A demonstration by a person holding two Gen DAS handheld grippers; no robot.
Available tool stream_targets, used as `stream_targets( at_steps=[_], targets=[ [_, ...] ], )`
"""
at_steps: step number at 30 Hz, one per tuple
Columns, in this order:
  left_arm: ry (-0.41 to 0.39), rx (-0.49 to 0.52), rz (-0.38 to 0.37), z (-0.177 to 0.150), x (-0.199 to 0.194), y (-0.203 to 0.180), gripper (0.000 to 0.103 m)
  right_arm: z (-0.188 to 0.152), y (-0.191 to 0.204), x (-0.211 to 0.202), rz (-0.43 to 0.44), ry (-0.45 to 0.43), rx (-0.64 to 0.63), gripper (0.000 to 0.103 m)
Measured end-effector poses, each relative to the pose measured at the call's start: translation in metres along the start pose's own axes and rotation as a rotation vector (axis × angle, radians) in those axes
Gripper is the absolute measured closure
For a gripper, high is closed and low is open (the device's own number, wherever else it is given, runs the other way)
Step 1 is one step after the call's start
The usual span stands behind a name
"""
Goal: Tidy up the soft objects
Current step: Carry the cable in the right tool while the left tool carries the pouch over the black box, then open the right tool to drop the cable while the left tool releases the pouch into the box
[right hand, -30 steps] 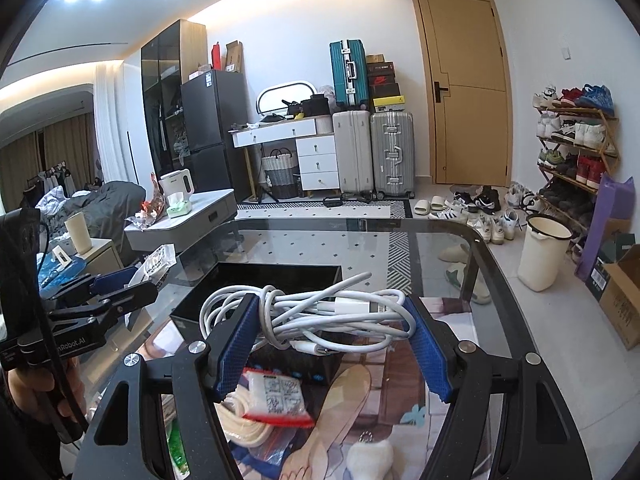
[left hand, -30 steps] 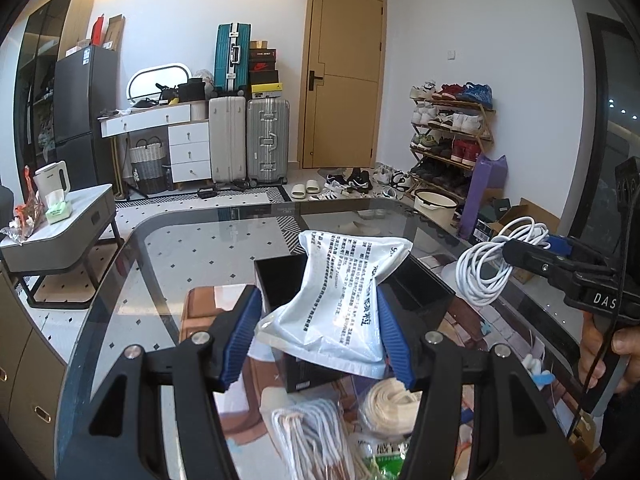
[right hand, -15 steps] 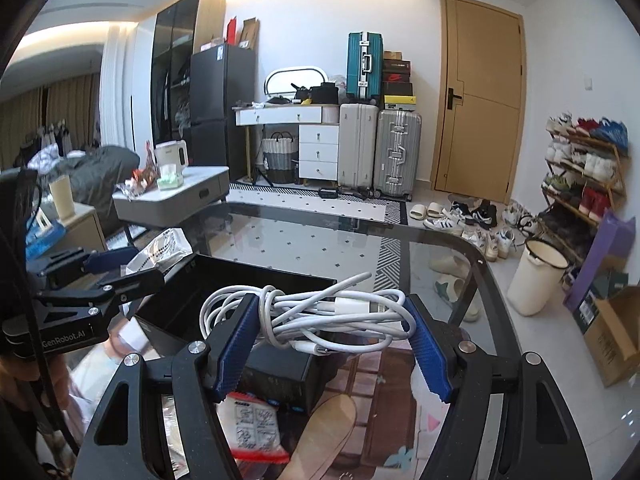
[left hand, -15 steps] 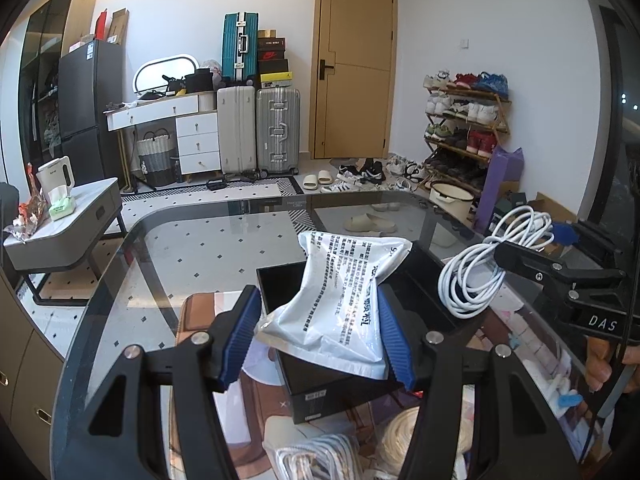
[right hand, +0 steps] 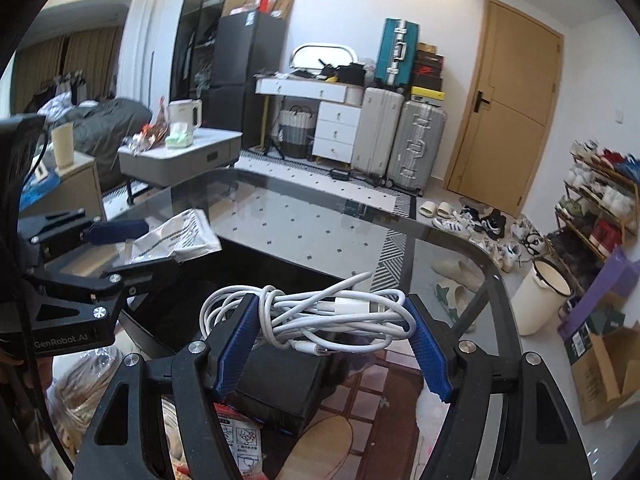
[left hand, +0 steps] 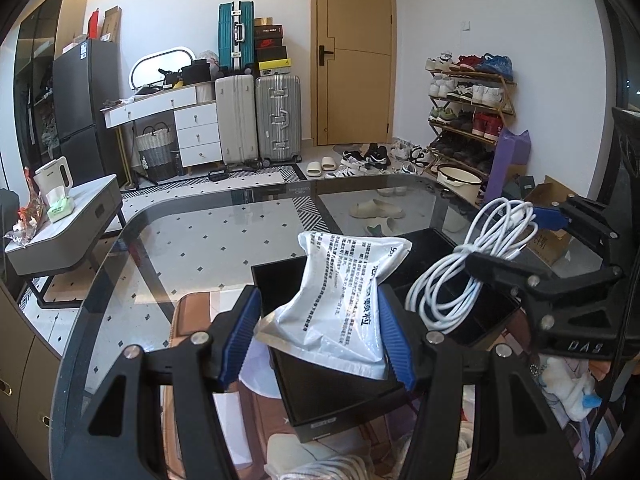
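Observation:
My left gripper (left hand: 320, 334) is shut on a silver-white foil pouch (left hand: 336, 304) with black print, held above an open black box (left hand: 340, 392) on the glass table. My right gripper (right hand: 332, 340) is shut on a coiled white cable (right hand: 320, 314), also above the black box (right hand: 280, 376). In the left wrist view the right gripper (left hand: 516, 240) with the cable (left hand: 456, 284) hangs at the right over the box. In the right wrist view the left gripper (right hand: 132, 244) with the pouch (right hand: 176, 236) is at the left.
The glass table (left hand: 192, 240) has a curved far edge. Loose soft items lie near its front: white packets (left hand: 320, 464), a red-edged sachet (right hand: 240, 436), a beige coil (right hand: 84, 384). A grey side table (left hand: 64, 224) and shoe rack (left hand: 468, 112) stand on the floor beyond.
Both grippers have risen and moved forward over the black box, each still holding its item. The loose items at the table's front have slid toward the bottom of both views.

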State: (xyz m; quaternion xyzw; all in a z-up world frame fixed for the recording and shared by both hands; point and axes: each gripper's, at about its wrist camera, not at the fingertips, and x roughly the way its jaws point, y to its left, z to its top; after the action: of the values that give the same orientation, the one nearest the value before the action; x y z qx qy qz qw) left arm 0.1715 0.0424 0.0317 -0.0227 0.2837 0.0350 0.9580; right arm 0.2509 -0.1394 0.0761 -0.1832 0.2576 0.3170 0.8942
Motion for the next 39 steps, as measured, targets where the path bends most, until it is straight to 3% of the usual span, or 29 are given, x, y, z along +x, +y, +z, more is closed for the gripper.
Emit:
stream_targets(
  at_steps=[11,23,26,30,34,39],
  targets=[
    [0.025,0.01,-0.006,-0.002,0.013,0.001,0.044,0.004,0.018,0.036,0.065,0.072,-0.093,0.03],
    [0.02,0.041,-0.019,-0.002,0.015,-0.002,0.042,0.001,0.019,0.048,0.123,0.129,-0.126,0.03],
    [0.02,0.046,-0.021,-0.002,0.016,-0.004,0.04,0.001,0.017,0.048,0.112,0.133,-0.122,0.023],
    [0.035,0.025,-0.045,0.0,0.014,0.0,0.027,0.004,0.009,0.042,0.083,0.114,-0.087,0.012],
    [0.011,-0.034,-0.072,0.002,0.004,0.008,0.001,0.007,-0.006,0.024,0.1,0.08,0.0,0.002],
    [-0.011,-0.058,-0.086,0.003,-0.013,0.012,0.0,0.008,-0.015,-0.003,0.144,0.048,0.074,0.001]
  ],
)
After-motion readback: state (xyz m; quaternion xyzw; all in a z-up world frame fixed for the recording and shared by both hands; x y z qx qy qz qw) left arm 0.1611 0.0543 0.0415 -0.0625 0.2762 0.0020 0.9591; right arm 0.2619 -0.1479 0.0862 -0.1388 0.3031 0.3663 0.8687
